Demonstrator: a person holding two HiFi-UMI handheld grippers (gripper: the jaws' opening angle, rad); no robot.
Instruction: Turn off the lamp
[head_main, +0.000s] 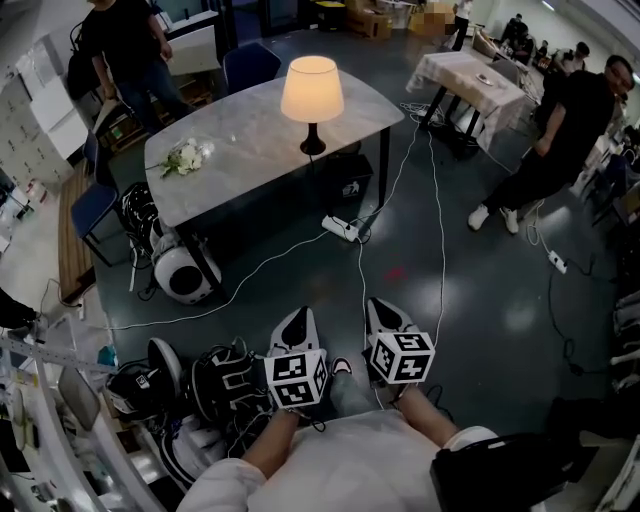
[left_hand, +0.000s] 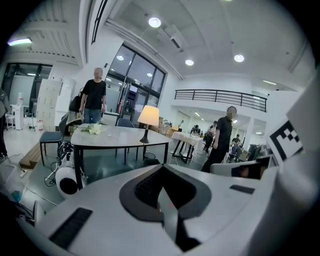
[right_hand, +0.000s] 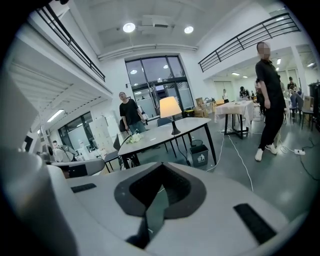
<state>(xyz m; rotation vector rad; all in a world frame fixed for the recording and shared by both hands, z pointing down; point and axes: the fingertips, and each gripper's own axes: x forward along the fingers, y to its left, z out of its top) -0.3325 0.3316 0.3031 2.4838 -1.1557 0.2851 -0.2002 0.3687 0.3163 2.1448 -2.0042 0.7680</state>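
Bench (head_main: 230, 150) sits well ahead of both jaws, with bare floor (head_main: 480, 300) between us, so I judge this is only the approach and nothing is within reach yet. The lamp (head_main: 312, 95) stands upright on the bench's near right part, far ahead and roughly between the lines of my 2 grippers. Its shade glows, so it is on and the task is not done. No switch shows from here, whether on the base or on the cord I cannot tell.

Left gripper (head_main: 297, 325) and right gripper (head_main: 388, 315) are held low and side by side in front of me, both aimed at the bench. Both sets of jaws are clenched with nothing between them, which suits me if a closed tip has to press a button.

Flowers (head_main: 185, 157) lie on the bench's far left part, well left of the lamp and out of the way. A power strip (head_main: 340, 228) lies on the floor ahead of the jaws, near the bench leg, with cables running to it. The lamp probably feeds from it, and the cables could trip me.
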